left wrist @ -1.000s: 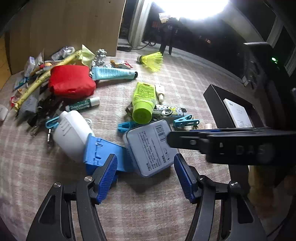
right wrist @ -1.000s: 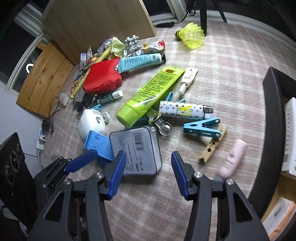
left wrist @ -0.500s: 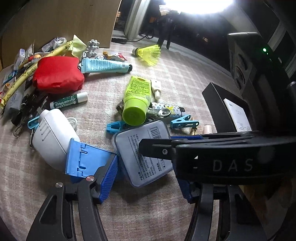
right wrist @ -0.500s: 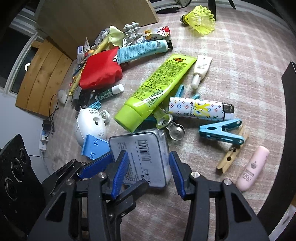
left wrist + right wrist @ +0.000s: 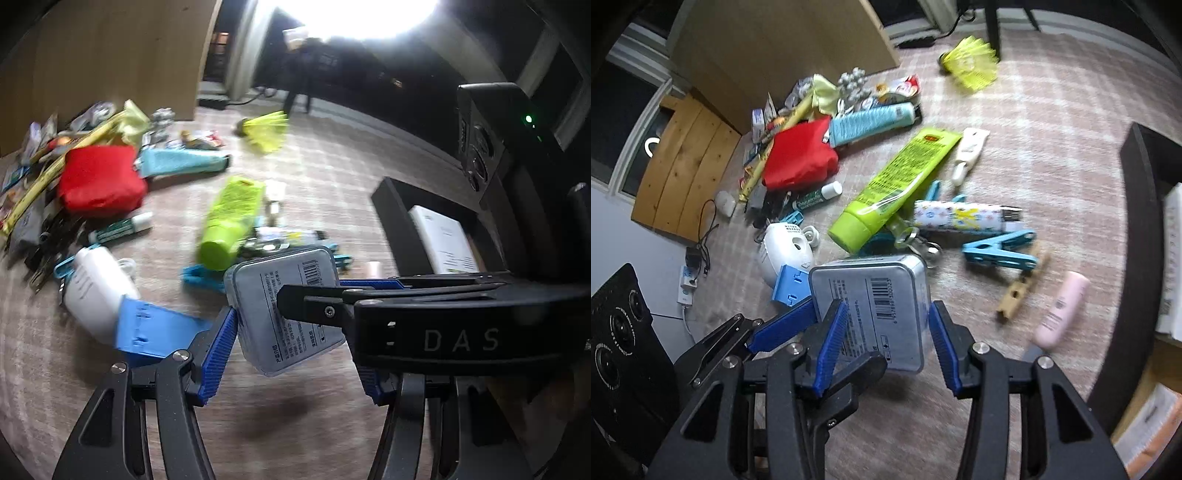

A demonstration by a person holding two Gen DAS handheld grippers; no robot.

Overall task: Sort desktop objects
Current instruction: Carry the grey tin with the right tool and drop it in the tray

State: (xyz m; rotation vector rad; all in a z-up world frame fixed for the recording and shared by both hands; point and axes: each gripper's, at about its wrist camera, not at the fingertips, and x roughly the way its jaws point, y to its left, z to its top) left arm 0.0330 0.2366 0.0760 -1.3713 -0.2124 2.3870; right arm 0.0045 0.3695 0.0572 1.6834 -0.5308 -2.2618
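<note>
Left wrist view: both grippers have now clamped the flat grey metal tin [image 5: 284,306] and raised it off the table, where a second ago it lay flat; its shadow falls below. The left gripper [image 5: 291,354] clasps its sides, and the right gripper [image 5: 884,341] grasps it too, so sorting this piece is under way. Beyond lie a red pouch [image 5: 101,181], a lime-green tube [image 5: 231,218], then a black tray [image 5: 402,225] on checked cloth [image 5: 332,166], in a dim room.

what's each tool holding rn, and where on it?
Both tools, left and right, grip the flat grey metal tin by opposite side edges, lifted off the cloth.
</note>
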